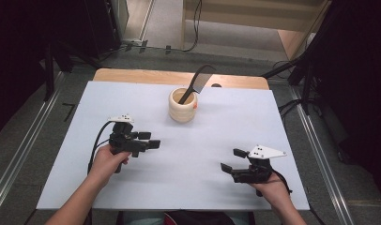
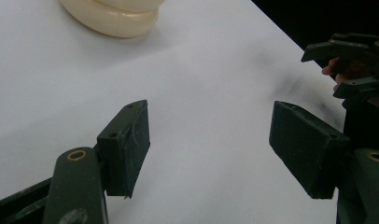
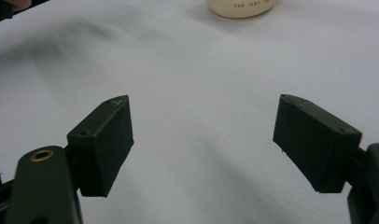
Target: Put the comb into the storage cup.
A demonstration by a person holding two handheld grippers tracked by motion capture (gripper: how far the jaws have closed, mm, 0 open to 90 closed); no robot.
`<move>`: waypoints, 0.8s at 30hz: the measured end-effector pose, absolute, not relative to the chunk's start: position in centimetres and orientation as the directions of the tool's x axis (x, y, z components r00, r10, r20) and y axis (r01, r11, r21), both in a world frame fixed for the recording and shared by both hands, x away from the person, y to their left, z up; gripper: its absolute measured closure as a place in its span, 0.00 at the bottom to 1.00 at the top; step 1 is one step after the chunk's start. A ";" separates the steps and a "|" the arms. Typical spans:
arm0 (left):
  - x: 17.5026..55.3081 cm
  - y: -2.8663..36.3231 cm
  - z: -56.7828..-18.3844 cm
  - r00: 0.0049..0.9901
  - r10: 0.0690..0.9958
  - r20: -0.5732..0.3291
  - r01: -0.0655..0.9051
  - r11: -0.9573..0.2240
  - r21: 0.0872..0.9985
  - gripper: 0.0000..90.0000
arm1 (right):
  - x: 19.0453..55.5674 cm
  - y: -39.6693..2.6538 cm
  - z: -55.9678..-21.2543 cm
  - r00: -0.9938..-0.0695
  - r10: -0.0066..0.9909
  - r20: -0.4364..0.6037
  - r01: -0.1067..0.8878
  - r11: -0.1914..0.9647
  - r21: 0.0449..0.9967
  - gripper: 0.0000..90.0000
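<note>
Both jaws of your left gripper [image 1: 150, 140] stand spread with nothing between them, and your right gripper [image 1: 232, 160] is spread just as wide over the bare white table [image 1: 226, 122]. Between and beyond your hands, the cream cup [image 1: 182, 106] stands upright, well apart from both grippers, with a black comb [image 1: 196, 83] leaning out of it.
</note>
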State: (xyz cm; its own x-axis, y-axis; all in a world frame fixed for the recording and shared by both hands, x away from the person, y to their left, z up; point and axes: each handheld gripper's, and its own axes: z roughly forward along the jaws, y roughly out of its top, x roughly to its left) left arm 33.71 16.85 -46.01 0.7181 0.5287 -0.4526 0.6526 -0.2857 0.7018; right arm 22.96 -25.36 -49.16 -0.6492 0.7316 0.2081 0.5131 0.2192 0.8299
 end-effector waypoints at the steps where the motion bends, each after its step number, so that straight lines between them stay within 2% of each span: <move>1: 33.6 16.9 -46.0 0.718 0.528 -0.454 0.654 -0.290 0.699 0.33 | 23.0 -25.4 -49.2 -0.650 0.732 0.207 0.513 0.221 0.829 0.20; 24: 31.4 19.0 -46.3 0.715 0.547 -0.435 0.659 -0.322 0.679 0.30 | 23.1 -25.2 -49.5 -0.658 0.720 0.221 0.533 0.238 0.812 0.20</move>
